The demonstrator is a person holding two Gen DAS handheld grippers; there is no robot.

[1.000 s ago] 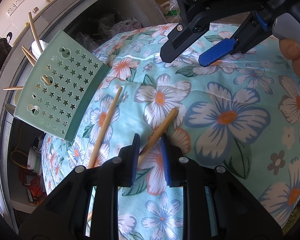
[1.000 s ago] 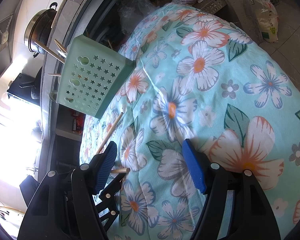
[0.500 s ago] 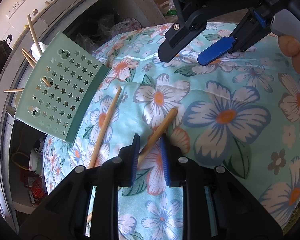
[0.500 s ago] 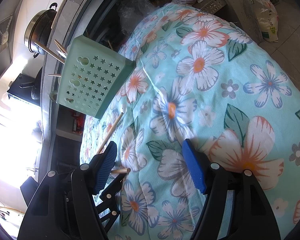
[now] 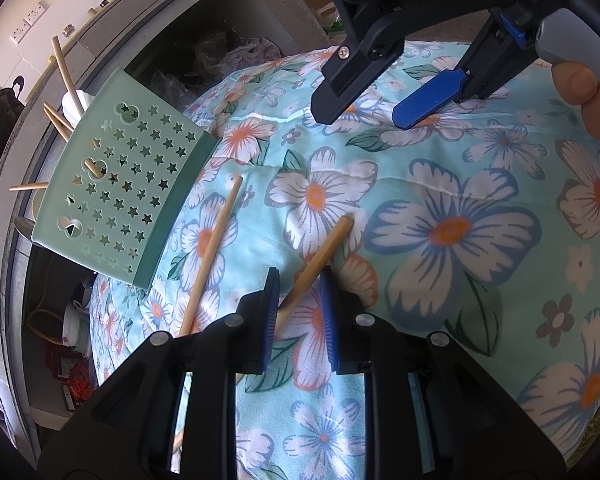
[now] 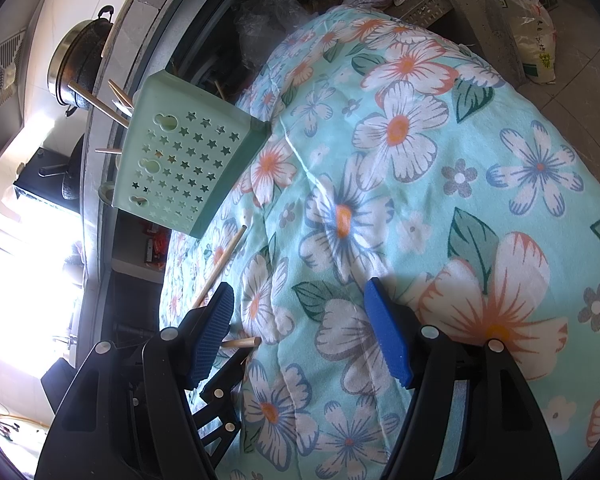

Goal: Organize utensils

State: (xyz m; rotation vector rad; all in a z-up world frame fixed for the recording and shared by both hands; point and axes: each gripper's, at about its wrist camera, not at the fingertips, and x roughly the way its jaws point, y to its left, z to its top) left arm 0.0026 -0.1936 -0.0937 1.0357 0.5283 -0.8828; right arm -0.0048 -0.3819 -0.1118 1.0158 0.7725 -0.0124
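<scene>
Left tongs [image 5: 298, 306] sit low on the floral cloth [image 5: 452, 184] with their blue pads drawn close around a wooden chopstick [image 5: 320, 258]. Whether the pads truly press the stick or just bracket it is hard to tell; they look to be touching its sides, so I judge it pinched. This stick lies with its long axis running from the jaws up and to the right, blunt end pointing toward the middle of the cloth. A second chopstick [image 5: 214, 248] lies just left of it, apart from the pads, its long axis steeper, far end pointing up toward the green holder [image 5: 116, 188]. That holder stands at the cloth's left edge, tilted in this view, with several sticks already poking out of its top. The holder lies up and left of the held stick, so the coming carry would go that way. Right tongs [image 5: 362, 108] hover at the top of this view, spread, nothing between them, held by a hand [image 5: 592, 100].

From the right wrist, the right tongs [image 6: 298, 328] stand wide apart over bare cloth. The holder [image 6: 180, 172] is up and left; the loose stick [image 6: 220, 266] points at it. The left tongs are nearer both sticks.
</scene>
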